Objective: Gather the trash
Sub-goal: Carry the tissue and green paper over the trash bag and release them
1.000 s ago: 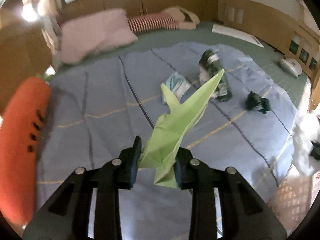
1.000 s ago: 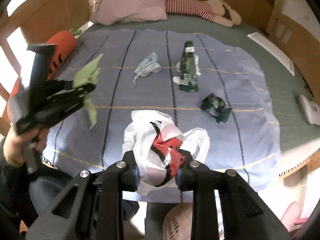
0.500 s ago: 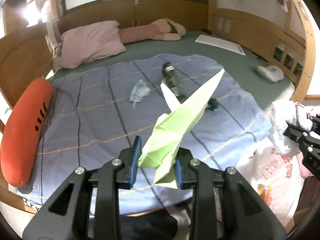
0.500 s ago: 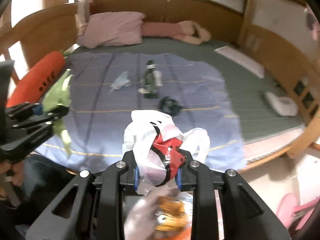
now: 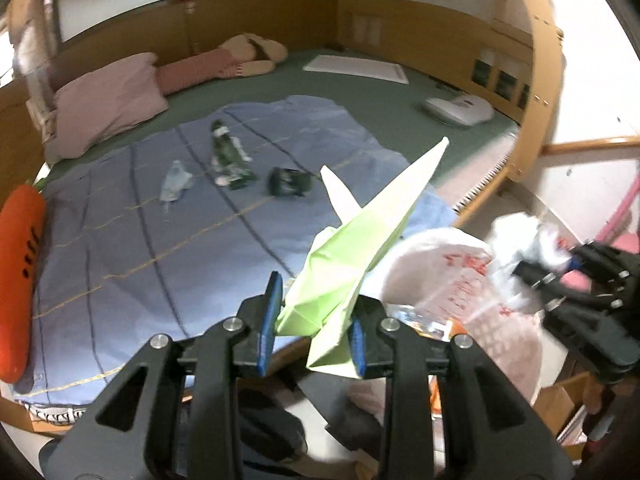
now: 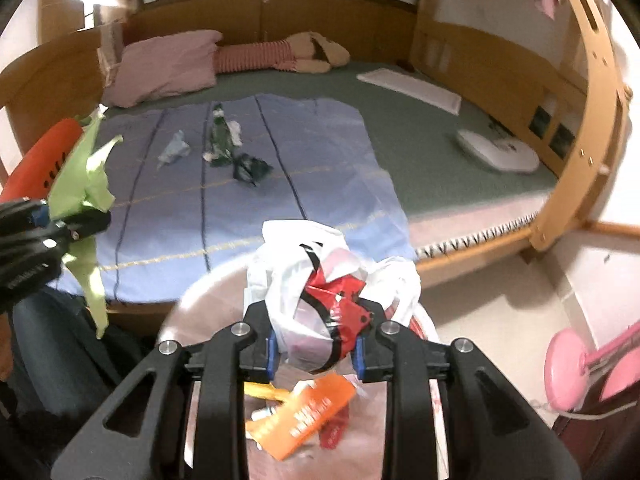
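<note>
My left gripper is shut on a folded light-green paper, held past the bed's near edge beside an open white trash bag. My right gripper hangs right over that trash bag. Its jaws are opening, with a crumpled white-and-red plastic bag still touching both pads. An orange packet lies in the bag below. On the blue sheet lie a green bottle, a dark crumpled wrapper and a pale blue face mask.
An orange carrot cushion lies along the bed's left side. A pink pillow and a striped plush toy are at the back. A white device sits on the green mattress. The wooden bed frame curves on the right.
Both grippers have swung from over the bed to past its near edge, above the trash bag. Each still carries its item. The right jaws stand slightly wider.
</note>
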`<state>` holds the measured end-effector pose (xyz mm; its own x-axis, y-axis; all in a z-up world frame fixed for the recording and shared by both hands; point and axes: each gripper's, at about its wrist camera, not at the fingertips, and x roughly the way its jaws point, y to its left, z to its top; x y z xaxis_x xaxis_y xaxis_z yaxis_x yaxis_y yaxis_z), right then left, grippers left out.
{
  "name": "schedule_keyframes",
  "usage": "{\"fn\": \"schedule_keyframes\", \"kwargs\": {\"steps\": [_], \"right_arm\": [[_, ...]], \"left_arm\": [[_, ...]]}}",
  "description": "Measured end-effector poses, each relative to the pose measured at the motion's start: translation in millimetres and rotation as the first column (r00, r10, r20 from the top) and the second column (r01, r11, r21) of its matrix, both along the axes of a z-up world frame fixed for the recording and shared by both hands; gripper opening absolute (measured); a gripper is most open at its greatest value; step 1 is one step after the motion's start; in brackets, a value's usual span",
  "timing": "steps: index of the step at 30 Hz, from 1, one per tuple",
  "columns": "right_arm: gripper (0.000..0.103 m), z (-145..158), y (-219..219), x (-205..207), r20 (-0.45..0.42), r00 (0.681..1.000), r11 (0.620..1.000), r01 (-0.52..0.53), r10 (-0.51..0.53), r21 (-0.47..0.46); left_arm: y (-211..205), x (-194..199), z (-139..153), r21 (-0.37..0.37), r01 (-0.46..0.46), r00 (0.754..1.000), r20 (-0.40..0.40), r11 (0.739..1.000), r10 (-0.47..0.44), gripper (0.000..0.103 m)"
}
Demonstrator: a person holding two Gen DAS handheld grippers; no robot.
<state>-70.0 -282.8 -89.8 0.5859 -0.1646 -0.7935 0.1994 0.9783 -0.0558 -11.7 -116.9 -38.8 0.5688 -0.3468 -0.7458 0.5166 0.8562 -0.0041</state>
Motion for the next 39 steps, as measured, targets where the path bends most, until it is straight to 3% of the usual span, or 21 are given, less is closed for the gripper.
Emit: {"fn": "schedule_keyframes", "kwargs": {"steps": [2,3,5,9,11,13,16,17,18,19,20,21,25,31,39], "right_arm": [[0.039,-19,-4,-1,-0.083,0.996,0.999,-0.016,0.02,0.046],[0.05,-32,-7,-3,-0.139,0.99,0.995,-0.027,0.04,0.095],[0.061,-37,-15,-7,-0.156,0.987,0.988,-0.024,0.048,0.152],[0.07,-8,-54,-31,-0.018,1.0,0.952,0.027,-0.022,0.304],[0.07,9,-67,-45,0.08,0.991,0.948,0.078,-0.107,0.309],[0.07,30,-82,-64,0.191,0.959,0.947,0.148,-0.207,0.287],[0.07,41,-89,-72,0.254,0.935,0.939,0.17,-0.249,0.298],[0.07,42,-90,-73,0.257,0.932,0.938,0.175,-0.255,0.299],[0.07,42,-90,-72,0.259,0.929,0.936,0.185,-0.266,0.299],[0.07,41,-90,-70,0.252,0.93,0.935,0.189,-0.269,0.3],[0.07,40,-92,-67,0.244,0.932,0.934,0.19,-0.268,0.302],[0.07,38,-91,-63,0.233,0.935,0.933,0.19,-0.267,0.304],[0.07,40,-90,-40,0.205,0.949,0.937,0.173,-0.241,0.303],[0.07,42,-72,-4,0.181,0.966,0.956,0.135,-0.186,0.262],[0.07,49,-21,73,0.115,0.992,0.978,0.02,-0.045,0.21]], "left_arm": [[-8,-5,-3,-0.012,0.032,0.999,-0.03,0.999,-0.032,0.031],[-13,-6,-5,-0.015,0.043,0.998,-0.042,0.999,-0.044,0.031],[-21,-10,-9,-0.005,0.062,0.997,-0.05,0.998,-0.062,0.031],[-33,-15,-17,0.004,0.104,0.992,-0.069,0.995,-0.104,0.031],[-38,-17,-21,0.002,0.129,0.988,-0.082,0.992,-0.128,0.031],[-44,-19,-25,-0.006,0.165,0.982,-0.096,0.986,-0.165,0.031],[-59,-27,-33,-0.026,0.267,0.955,-0.128,0.963,-0.268,0.035],[-64,-31,-36,-0.032,0.302,0.943,-0.14,0.953,-0.303,0.037],[-68,-34,-39,-0.036,0.327,0.933,-0.147,0.944,-0.328,0.05],[-71,-36,-41,-0.035,0.343,0.927,-0.147,0.939,-0.344,0.068],[-73,-37,-43,-0.03,0.348,0.927,-0.138,0.937,-0.349,0.076],[-73,-39,-43,-0.022,0.349,0.929,-0.123,0.937,-0.349,0.082],[-67,-32,-41,-0.01,0.327,0.941,-0.091,0.945,-0.326,0.088],[-44,-8,-34,0.034,0.221,0.975,-0.002,0.975,-0.221,0.088],[7,46,-29,0.059,0.102,0.993,0.054,0.993,-0.105,0.088]]}}
